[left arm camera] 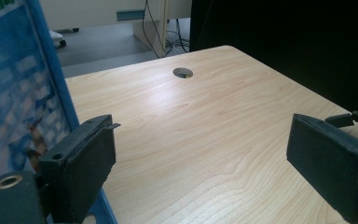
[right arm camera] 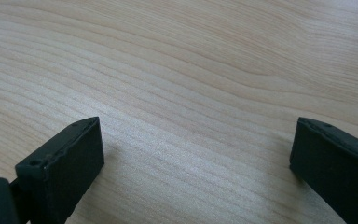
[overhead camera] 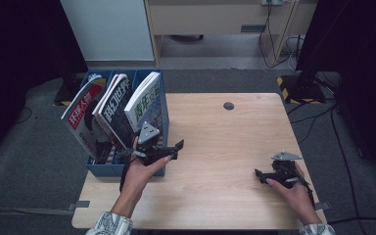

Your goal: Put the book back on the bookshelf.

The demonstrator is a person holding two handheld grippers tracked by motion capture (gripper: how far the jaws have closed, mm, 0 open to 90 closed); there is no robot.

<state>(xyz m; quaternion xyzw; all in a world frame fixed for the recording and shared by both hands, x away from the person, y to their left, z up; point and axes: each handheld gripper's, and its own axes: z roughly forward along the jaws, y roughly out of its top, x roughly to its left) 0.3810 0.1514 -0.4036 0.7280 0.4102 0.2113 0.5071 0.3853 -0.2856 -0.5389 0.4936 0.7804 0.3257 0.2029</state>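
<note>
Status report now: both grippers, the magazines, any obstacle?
Left gripper open, empty, beside blue rack. Right gripper open, empty, low over table. Three magazines standing in rack, untouched. Nothing in the way.

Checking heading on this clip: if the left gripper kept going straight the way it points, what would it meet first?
Probably nothing soon. The left gripper, jaws open, points across bare table, with the blue rack passing beside it. The grommet hole lies ahead, flush with the top; depth is unclear.
</note>
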